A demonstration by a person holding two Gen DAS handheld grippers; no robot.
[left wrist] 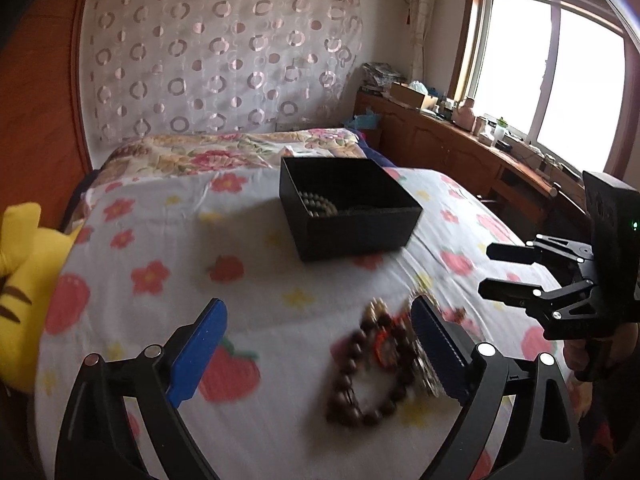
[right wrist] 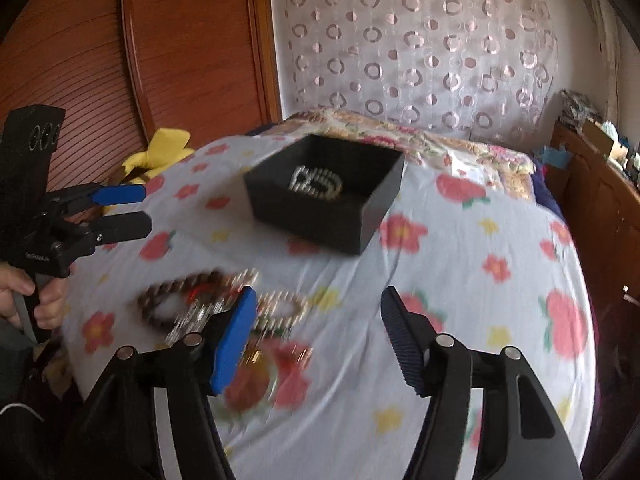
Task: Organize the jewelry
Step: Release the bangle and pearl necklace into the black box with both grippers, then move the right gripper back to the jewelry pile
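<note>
A black open box point(left wrist: 352, 216) point(right wrist: 326, 190) stands on the flowered bed and holds a pale bead bracelet point(left wrist: 318, 204) point(right wrist: 318, 184). A pile of jewelry lies in front of it: a brown bead bracelet point(left wrist: 360, 376) point(right wrist: 176, 292), a red piece point(left wrist: 386, 344) and silvery and pale bead pieces point(right wrist: 280, 308). My left gripper point(left wrist: 320, 316) point(right wrist: 142, 212) is open and empty, just above the pile. My right gripper point(right wrist: 318, 300) point(left wrist: 486, 270) is open and empty, to the right of the pile.
The bed sheet point(left wrist: 248, 280) has strawberry and flower prints. A yellow plush toy point(left wrist: 24, 280) lies at the bed's left edge. A wooden wardrobe point(right wrist: 140, 60) is at left. A cluttered wooden cabinet point(left wrist: 460, 136) runs under the window at right.
</note>
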